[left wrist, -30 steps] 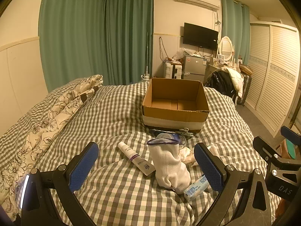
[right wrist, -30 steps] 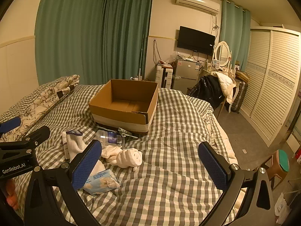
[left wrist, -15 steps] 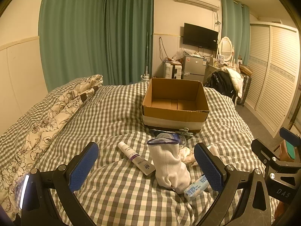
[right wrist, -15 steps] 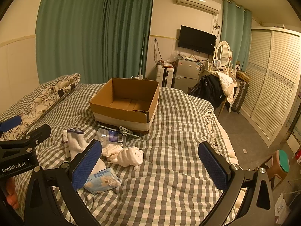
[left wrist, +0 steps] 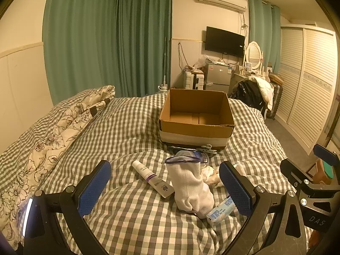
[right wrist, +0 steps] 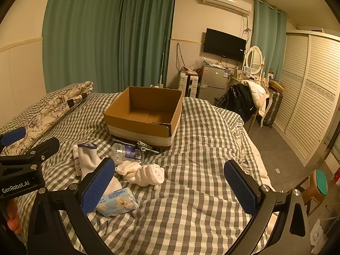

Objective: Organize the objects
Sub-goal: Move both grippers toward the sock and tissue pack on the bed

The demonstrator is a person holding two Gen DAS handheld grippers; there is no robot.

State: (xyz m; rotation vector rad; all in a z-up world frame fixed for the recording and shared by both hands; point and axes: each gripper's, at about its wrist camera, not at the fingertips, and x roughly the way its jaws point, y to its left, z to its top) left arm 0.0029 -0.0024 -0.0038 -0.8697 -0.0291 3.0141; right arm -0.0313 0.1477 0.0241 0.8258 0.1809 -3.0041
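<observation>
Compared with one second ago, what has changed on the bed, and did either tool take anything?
Almost nothing. The right tool shifted slightly; nothing was grasped or released. Both tools remain open and empty. The white sock, tube, tissue pack and cardboard box lie as before.

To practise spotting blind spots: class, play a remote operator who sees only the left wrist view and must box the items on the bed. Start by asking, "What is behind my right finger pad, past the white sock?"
Observer: A white toy that looks like a pig, next to crumpled tissue.
Operator: How does the pack by the sock's toe lie? I only see its end.
Observer: The tissue pack lies flat, printed broad face up.
Operator: What is on the floor to the right of the bed?
Observer: A green-topped stool stands on the floor there.
</observation>
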